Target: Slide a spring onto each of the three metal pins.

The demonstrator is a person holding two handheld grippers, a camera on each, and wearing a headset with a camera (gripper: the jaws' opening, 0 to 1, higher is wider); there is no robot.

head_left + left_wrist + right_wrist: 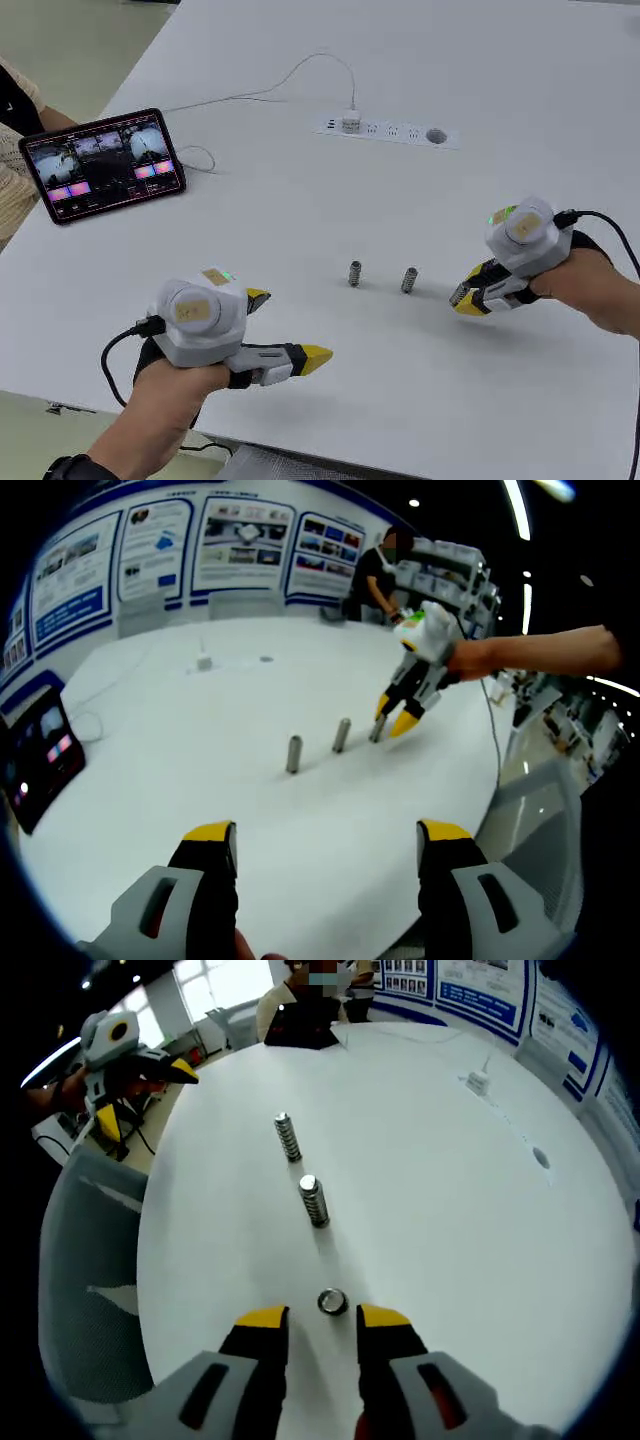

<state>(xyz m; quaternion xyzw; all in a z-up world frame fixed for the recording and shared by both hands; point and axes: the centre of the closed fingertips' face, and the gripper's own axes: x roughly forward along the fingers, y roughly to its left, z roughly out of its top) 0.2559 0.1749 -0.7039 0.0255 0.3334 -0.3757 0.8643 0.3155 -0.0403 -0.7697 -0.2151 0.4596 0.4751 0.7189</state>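
Lab or demo hall, not a home. I'm at a big white counter (pixel 300 210) with a power strip (pixel 390 130) on it and a charger (pixel 350 122) plugged in. A tablet (pixel 105 163) on the counter shows several small camera feeds. The wall behind is lined with printed blue-and-white posters (pixel 240 540). There are shelves (pixel 455 570) at the far side, with a person (pixel 375 570) standing by them. Strip lights (pixel 518 510) run overhead. A grey chair (pixel 90 1260) sits at the counter edge.

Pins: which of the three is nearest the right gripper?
The end pin, seen top-down just off the right gripper; the middle pin and far pin stand farther along the row.
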